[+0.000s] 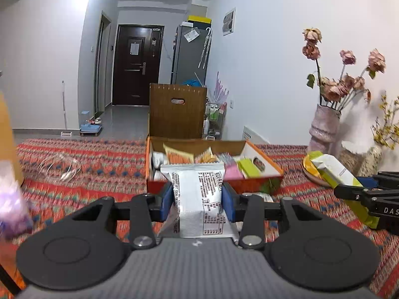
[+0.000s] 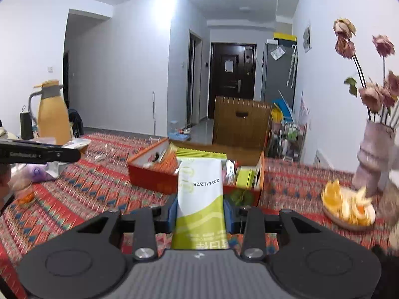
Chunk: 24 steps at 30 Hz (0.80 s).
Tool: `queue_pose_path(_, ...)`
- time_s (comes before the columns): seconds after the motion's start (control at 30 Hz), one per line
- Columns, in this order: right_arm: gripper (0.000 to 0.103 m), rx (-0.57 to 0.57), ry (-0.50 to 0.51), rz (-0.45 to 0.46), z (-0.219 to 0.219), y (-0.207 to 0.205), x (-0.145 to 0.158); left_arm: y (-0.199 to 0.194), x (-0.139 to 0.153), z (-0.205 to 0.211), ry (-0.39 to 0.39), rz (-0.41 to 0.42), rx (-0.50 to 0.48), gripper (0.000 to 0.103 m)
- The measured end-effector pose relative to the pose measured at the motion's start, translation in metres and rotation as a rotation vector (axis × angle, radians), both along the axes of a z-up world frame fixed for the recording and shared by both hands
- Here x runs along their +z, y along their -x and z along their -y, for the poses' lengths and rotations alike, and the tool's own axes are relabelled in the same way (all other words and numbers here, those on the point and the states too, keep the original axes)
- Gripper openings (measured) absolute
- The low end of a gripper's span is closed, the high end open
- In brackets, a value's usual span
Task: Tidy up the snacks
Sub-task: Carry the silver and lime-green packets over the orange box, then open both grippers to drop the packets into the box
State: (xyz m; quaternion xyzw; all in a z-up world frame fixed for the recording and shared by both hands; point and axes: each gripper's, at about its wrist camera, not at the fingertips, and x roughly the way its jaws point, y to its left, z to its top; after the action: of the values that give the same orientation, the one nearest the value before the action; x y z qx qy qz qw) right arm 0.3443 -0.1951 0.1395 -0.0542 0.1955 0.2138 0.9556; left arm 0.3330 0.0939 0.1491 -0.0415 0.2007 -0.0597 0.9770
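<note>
Left tongs (image 1: 197, 196) clamped on silver packet (image 1: 199, 186) mid-body, right tongs (image 2: 199, 210) on green packet (image 2: 199, 194) — light, crinkly, slippery; box (image 1: 251, 184) ahead

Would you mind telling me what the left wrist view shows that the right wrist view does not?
Only the left wrist view shows the left gripper clamping a silver packet.

Only the right wrist view shows the right gripper's fingers on a green-and-white packet, plus the yellow jug.

Both show the orange snack box, the vase and the patterned tablecloth.
</note>
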Motion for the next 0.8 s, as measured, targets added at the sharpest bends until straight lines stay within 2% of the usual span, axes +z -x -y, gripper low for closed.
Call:
queue_pose_path(0.17, 0.036, 0.0, -0.023, 0.008, -0.002, -0.068, 0.017, -0.073, 0.011, -0.001, 0.03, -0.032, -0.006, 0.041)
queue_pose_path(0.3, 0.036, -0.005, -0.071, -0.04, -0.004, -0.135, 0.014, -0.14, 0.007, 0.006, 0.054, -0.062, -0.018, 0.041)
queue_pose_path(0.47, 0.036, -0.045, -0.12, -0.126, -0.017, -0.215, -0.016, -0.211, -0.024, 0.024, 0.071, -0.136, -0.033, 0.041)
queue_pose_path(0.6, 0.036, -0.101, -0.133, -0.214, -0.031, -0.265, -0.054, -0.256, -0.058, 0.041, 0.059, -0.206, -0.035, 0.041)
queue_pose_path(0.7, 0.036, -0.137, -0.122, -0.255, -0.04, -0.285, -0.086, -0.275, -0.085, 0.049, 0.05, -0.243, -0.03, 0.041)
queue_pose_path(0.8, 0.037, -0.154, -0.057, -0.262, -0.05, -0.292, -0.107, -0.281, -0.108, 0.052, 0.04, -0.268, -0.051, 0.042)
